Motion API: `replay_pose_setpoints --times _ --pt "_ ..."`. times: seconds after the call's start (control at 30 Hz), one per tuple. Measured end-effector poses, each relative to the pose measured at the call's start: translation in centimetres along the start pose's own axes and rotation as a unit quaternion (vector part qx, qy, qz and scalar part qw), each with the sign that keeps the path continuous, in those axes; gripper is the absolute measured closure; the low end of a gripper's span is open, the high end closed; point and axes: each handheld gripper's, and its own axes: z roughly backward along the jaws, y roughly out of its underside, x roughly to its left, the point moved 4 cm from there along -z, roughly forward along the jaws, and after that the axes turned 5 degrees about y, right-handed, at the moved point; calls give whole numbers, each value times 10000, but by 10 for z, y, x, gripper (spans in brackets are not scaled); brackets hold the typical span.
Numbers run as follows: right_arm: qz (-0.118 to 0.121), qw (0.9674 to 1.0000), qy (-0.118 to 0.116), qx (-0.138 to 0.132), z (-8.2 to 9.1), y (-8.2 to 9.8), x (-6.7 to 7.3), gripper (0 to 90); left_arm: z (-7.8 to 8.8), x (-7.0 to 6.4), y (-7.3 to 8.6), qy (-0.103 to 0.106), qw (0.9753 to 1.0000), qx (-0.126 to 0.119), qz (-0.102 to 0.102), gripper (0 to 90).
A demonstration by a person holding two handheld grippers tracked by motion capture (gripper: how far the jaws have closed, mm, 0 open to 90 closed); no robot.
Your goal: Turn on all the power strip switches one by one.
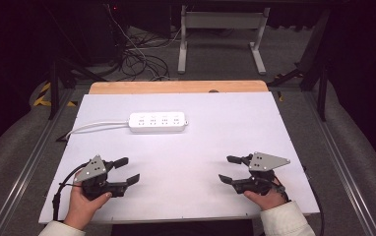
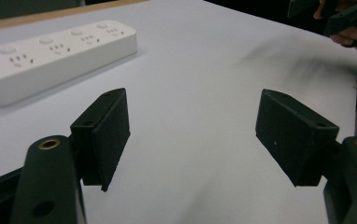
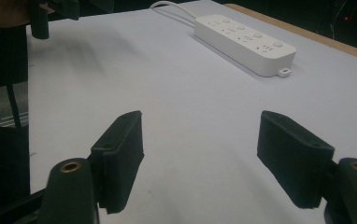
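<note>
A white power strip [image 1: 157, 122] with several sockets lies flat on the white tabletop [image 1: 201, 147], toward the back and a little left of centre; its white cord [image 1: 97, 126] runs off to the left. My left gripper [image 1: 132, 169] rests low over the front left of the table, jaws wide apart with nothing between them. In the left gripper view the left gripper [image 2: 193, 135] points across bare table, the power strip [image 2: 50, 58] ahead at the left. My right gripper [image 1: 224, 168] sits at the front right, open and empty. The right gripper view has the right gripper [image 3: 200, 154] low and the power strip [image 3: 244, 43] far ahead.
A wooden strip [image 1: 176, 87] edges the table's far side. Beyond it on the floor are tangled cables [image 1: 137, 59] and a white desk frame [image 1: 220, 29]. Metal rails run along both sides of the table.
</note>
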Motion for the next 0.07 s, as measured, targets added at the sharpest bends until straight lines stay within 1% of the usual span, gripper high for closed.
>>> replay_pose_setpoints --times 0.03,0.07 --pt "-5 10000 -2 5 0 0 0 315 0 1 1 -33 10000 2 62 264" --pt "-9 10000 -4 15 0 0 0 315 0 2 2 -67 9999 32 79 264"
